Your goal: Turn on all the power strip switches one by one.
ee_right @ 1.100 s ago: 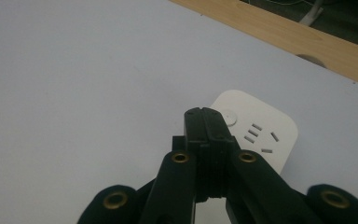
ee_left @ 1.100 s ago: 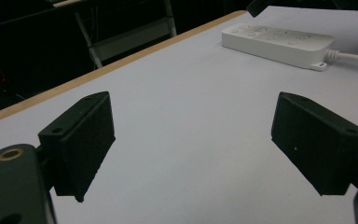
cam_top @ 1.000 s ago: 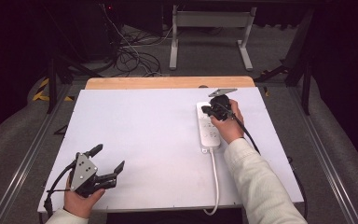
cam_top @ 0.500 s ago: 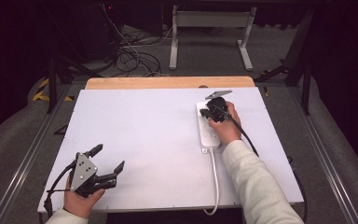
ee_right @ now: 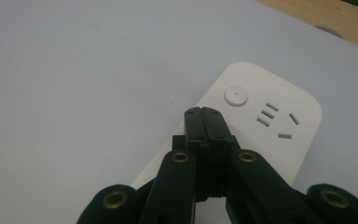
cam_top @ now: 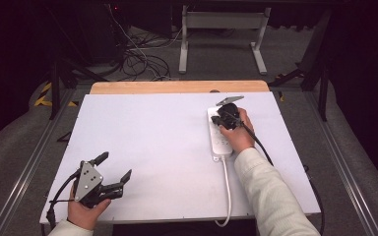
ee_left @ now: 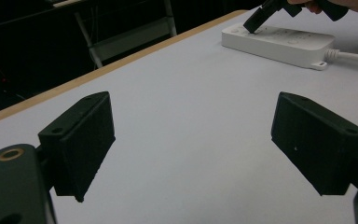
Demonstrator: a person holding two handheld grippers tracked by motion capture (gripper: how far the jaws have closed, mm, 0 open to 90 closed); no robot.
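Two grippers work over a white table (cam_top: 157, 147). Left gripper (cam_top: 112, 173) sits near the table's front edge, jaws spread wide with nothing between them; far ahead of its jaws and to their right lies the strip (ee_left: 279, 44). Right gripper (cam_top: 216, 119) has its jaws pressed together, holding nothing, tips poised over the strip's (cam_top: 219, 137) far end. Just beyond those tips sits a round button (ee_right: 236, 95), with socket slots (ee_right: 275, 120) to its right. Behind the right hand (cam_top: 238, 135), the strip's cord (cam_top: 227, 191) runs off the front edge.
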